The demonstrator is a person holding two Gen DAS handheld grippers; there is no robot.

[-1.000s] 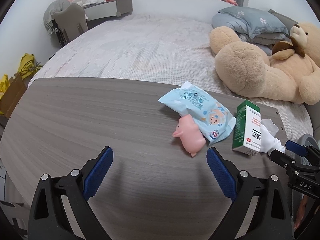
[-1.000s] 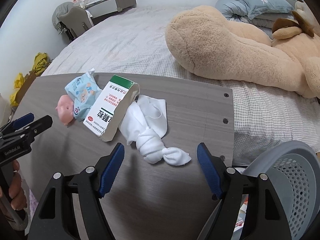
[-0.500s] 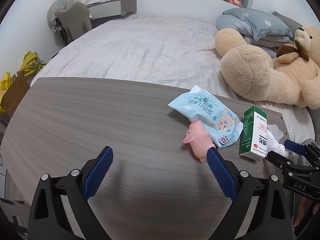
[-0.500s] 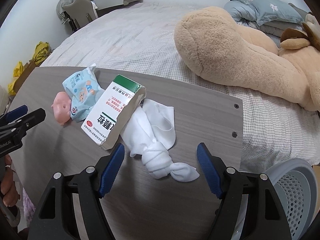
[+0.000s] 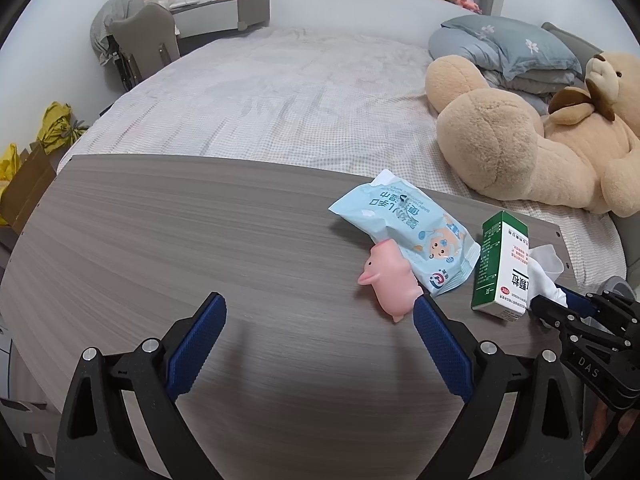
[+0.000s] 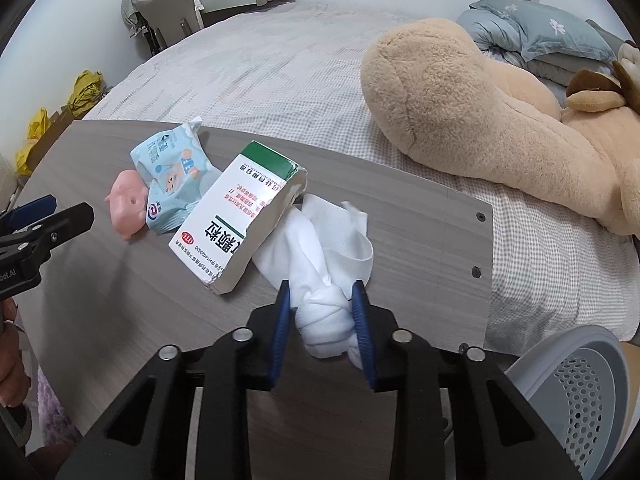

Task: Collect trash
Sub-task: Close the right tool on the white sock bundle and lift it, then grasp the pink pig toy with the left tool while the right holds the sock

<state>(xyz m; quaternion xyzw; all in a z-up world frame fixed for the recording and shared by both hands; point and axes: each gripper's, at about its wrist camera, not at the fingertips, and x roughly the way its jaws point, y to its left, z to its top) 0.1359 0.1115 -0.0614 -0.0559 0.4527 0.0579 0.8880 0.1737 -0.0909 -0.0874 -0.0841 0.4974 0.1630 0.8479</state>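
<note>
R gripper [image 6: 322, 306] just closed on knotted white cloth [image 6: 326, 316], likely bound for bin [image 6: 576, 364] | L gripper [image 5: 316, 330] open, idle over table [image 5: 160, 240]

Large tan teddy bear [image 5: 532, 152] at right on the checked bed [image 5: 280, 112], grey-blue pillows [image 5: 508, 46] upper right, grey chair [image 5: 144, 40] upper left, yellow bags [image 5: 60, 128] at left edge, pink pig toy [image 5: 390, 280] lower centre-right on the grey wood table [image 5: 160, 248]

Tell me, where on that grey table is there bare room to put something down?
The table's whole near-left stretch, from its left edge to the pink pig toy, is bare; the left gripper hovers open there. Also bare: the strip between the white knotted cloth and the right edge. It is crowded where pig, blue wipes pack, green-and-white box and cloth cluster.
</note>
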